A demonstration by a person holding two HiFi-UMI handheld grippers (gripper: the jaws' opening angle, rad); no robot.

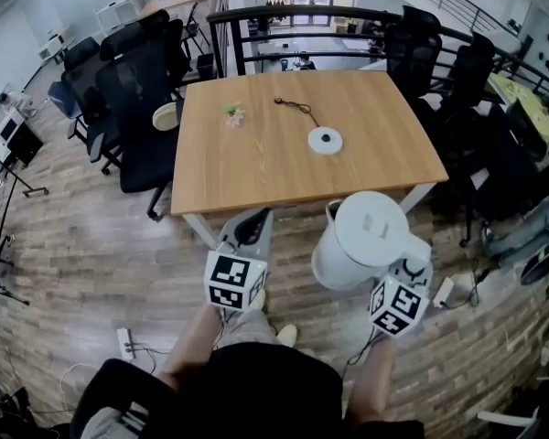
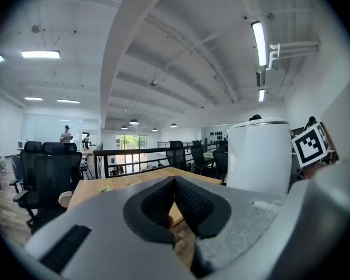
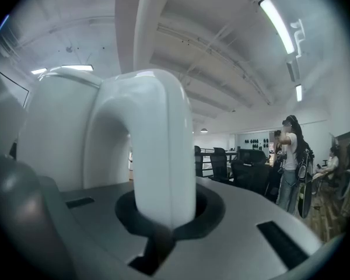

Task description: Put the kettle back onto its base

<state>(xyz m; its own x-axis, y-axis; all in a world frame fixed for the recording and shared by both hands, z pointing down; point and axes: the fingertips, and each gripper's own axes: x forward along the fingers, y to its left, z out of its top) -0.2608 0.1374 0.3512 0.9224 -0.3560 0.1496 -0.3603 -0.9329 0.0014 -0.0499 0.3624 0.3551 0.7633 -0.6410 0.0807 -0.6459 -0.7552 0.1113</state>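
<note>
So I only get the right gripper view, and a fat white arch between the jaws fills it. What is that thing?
Observer: The head view shows it is the handle of a white electric kettle. The right gripper holds it up on the person's side of the wooden table.
Operator: Where should it land?
Observer: On its round white base, near the middle of the tabletop, with a dark cord lying just behind it.
Operator: And the other hand?
Observer: The left gripper has its jaws together on nothing, level with the kettle and beside it.
</note>
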